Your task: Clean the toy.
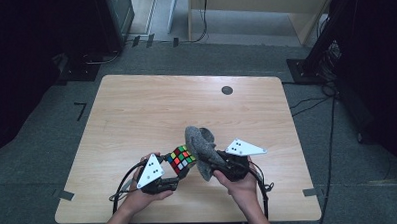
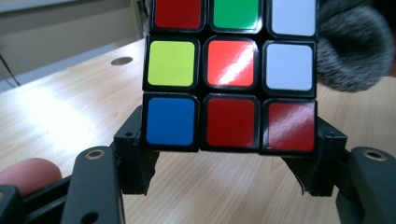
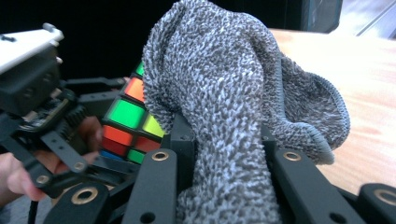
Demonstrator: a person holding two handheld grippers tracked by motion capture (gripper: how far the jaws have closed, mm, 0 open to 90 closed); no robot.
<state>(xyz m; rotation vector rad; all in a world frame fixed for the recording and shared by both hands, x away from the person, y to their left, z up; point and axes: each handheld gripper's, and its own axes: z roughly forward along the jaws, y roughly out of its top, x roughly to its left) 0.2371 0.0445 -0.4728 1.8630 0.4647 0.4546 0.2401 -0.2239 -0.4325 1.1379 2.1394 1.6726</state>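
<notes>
A Rubik's cube with mixed colours is held a little above the wooden table at its front middle. My left gripper is shut on it; in the left gripper view the jaws press the cube at its two lower sides. A fluffy grey cloth stands bunched up right beside the cube, touching it. My right gripper is shut on the cloth's lower part. In the right gripper view the cloth rises between the jaws, with the cube and the left gripper behind it.
A small dark round disc sits near the table's far edge. Pieces of tape mark the front corners. Dark equipment stands and cables line the floor to the right and back left.
</notes>
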